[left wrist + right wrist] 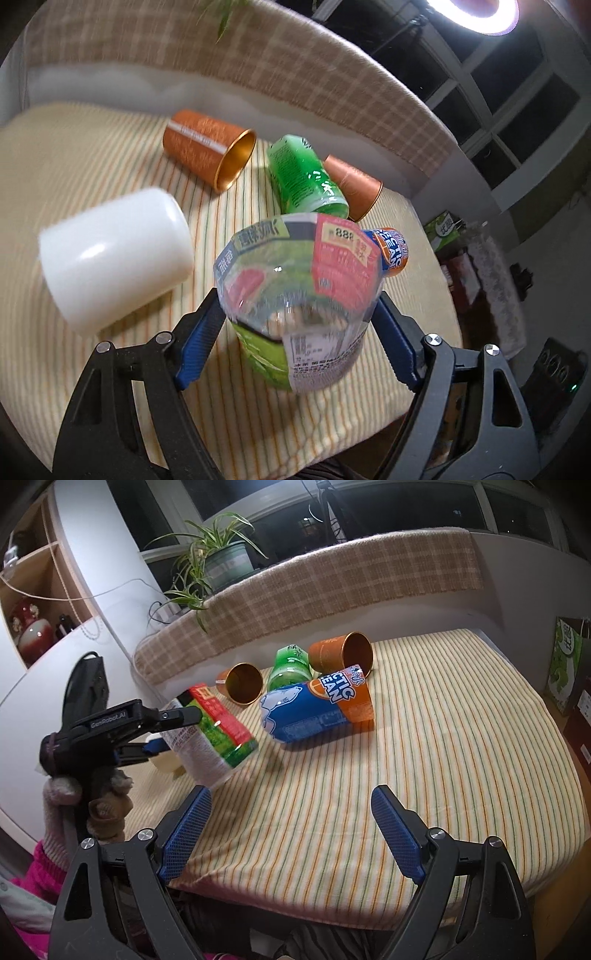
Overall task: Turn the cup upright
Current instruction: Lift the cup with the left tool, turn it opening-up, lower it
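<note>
The left gripper is clamped on a clear labelled cup, its blue pads pressing either flank at the centre of the left wrist view. In the right wrist view the same cup sits at centre left, lifted off the striped cloth and tilted — its long axis runs from upper left down to lower right, one end leaning toward the cloth. Judging by that slant, the coming move is a roll of the left wrist to bring the axis vertical before lowering it. The left gripper reaches in level from the left edge, the gloved hand below it. The right gripper at the bottom of its frame is spread wide and holds nothing, well apart from the cup.

Further back lie a blue-and-orange cup, a green cup and two copper cups on their sides; a white cup lies at centre left of the left view — all still waiting
</note>
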Action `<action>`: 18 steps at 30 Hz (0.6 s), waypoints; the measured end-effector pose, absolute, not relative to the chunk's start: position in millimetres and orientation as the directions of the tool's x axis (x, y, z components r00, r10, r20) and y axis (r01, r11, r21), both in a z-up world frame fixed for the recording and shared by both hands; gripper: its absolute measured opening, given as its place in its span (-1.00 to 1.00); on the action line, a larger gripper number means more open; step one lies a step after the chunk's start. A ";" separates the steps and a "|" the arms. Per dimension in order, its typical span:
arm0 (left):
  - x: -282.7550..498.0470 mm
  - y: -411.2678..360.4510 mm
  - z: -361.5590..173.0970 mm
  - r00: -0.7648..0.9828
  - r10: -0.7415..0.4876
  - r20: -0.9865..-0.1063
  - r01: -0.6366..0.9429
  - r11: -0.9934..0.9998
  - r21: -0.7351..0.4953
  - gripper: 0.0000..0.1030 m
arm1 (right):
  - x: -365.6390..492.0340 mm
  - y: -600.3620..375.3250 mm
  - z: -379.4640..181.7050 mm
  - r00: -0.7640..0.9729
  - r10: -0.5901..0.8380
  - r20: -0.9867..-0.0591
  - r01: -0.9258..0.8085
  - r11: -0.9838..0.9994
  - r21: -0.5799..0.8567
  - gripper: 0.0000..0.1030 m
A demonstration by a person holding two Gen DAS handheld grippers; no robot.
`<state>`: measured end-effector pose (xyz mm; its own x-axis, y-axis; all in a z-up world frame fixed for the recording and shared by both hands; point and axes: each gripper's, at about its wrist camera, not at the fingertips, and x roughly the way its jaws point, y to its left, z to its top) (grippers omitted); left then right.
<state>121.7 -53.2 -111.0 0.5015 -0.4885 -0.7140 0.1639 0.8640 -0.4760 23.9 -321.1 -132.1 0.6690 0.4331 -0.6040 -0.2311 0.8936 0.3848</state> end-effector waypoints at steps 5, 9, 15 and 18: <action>114.3 -59.1 -102.0 0.554 -0.429 -0.713 0.191 0.900 -0.393 0.58 | 24.3 -318.4 -132.1 0.667 0.431 -0.608 -0.234 0.896 0.377 0.72; 109.4 -63.0 -98.1 0.588 -0.384 -0.711 0.208 0.922 -0.326 0.58 | 24.7 -319.0 -132.9 0.666 0.428 -0.611 -0.230 0.897 0.379 0.72; 109.5 -69.7 -99.5 0.617 -0.334 -0.713 0.221 0.943 -0.250 0.58 | 24.0 -317.3 -132.0 0.668 0.425 -0.610 -0.231 0.899 0.373 0.72; 109.5 -73.8 -101.2 0.627 -0.313 -0.714 0.229 0.949 -0.215 0.58 | 23.0 -317.0 -131.6 0.669 0.421 -0.612 -0.231 0.901 0.367 0.72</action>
